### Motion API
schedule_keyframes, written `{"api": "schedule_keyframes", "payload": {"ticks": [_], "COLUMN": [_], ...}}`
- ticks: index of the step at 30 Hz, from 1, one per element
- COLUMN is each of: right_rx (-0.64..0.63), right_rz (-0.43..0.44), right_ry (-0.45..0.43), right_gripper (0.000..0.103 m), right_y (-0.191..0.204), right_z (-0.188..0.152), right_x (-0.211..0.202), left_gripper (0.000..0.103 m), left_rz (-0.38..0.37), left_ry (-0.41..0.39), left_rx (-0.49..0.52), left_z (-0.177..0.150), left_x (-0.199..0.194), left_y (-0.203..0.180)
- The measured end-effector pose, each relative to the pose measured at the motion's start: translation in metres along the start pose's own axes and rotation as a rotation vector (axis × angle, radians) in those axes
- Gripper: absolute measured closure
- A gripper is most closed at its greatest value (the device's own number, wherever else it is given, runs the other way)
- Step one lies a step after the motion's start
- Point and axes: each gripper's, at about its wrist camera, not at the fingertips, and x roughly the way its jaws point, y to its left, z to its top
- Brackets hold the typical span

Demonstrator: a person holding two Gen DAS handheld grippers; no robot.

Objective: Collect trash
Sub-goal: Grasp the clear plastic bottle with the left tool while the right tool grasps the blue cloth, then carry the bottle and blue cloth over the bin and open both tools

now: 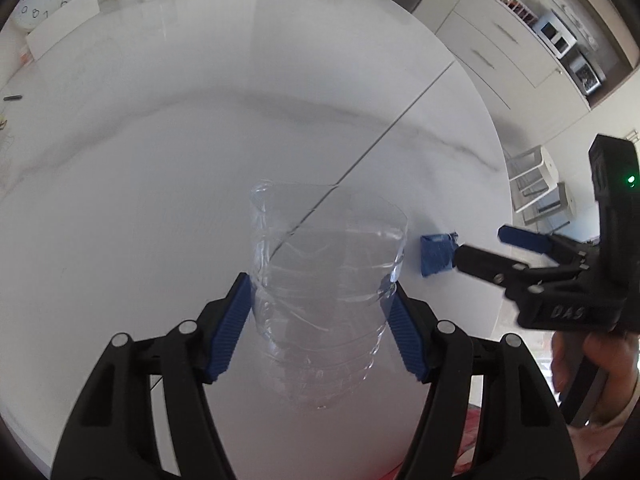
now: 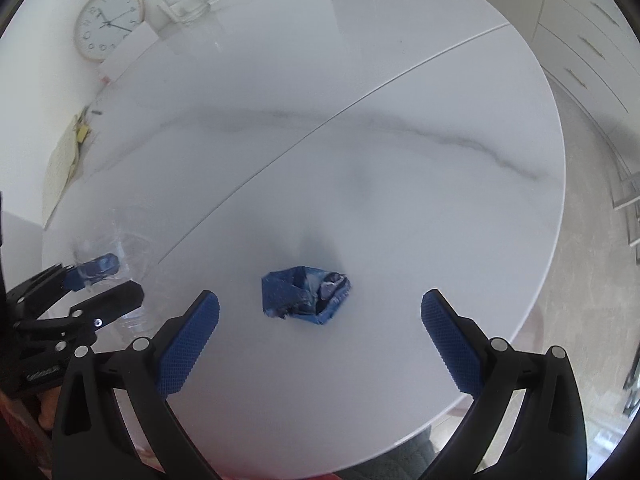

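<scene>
Crumpled blue wrapper (image 2: 306, 294) lies on the white counter (image 2: 400, 200), between the right gripper's (image 2: 320, 336) wide-open fingers, untouched. Left gripper (image 1: 320, 312) pinches a clear plastic cup (image 1: 326, 280) beside it. Pickup is underway; next, lower and close on the wrapper.

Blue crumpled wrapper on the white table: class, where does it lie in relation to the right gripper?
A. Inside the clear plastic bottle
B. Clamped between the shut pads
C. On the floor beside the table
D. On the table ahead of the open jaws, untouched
D: the right wrist view shows the blue crumpled wrapper lying on the table ahead of the right gripper, whose jaws stand wide apart and clear of it.
</scene>
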Motion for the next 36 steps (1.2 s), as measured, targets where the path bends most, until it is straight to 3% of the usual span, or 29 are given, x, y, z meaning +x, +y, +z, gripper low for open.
{"api": "schedule_keyframes", "payload": {"ticks": [5,11,20,29,36], "right_rx": [-0.018,-0.019,-0.053,-0.026,-0.032], "right_rz": [-0.027,-0.060,-0.069,-0.024,0.007], "right_ry": [0.012,0.028,0.054,0.013,-0.076], "right_gripper": [0.005,0.017,0.061,0.063,0.063], "right_y": [0.016,0.020,0.023,0.009,-0.013], "right_z": [-0.001,0.002,-0.002,-0.005,-0.013], "right_x": [0.014,0.026,0.032,0.019,-0.018], "left_gripper": [0.039,0.039,0.040,0.042,0.042], "left_rz": [0.043,0.014,-0.032,-0.026,-0.040], "left_ry": [-0.018,-0.012,-0.002,-0.035,-0.055], "left_rx": [0.048,0.043,0.001,0.005,0.005], "left_z": [-0.001,0.004,0.003,-0.004,0.000], "left_x": [-0.002,0.002,0.007,-0.003,-0.012], "left_y": [-0.002,0.004,0.015,0.016,0.001]}}
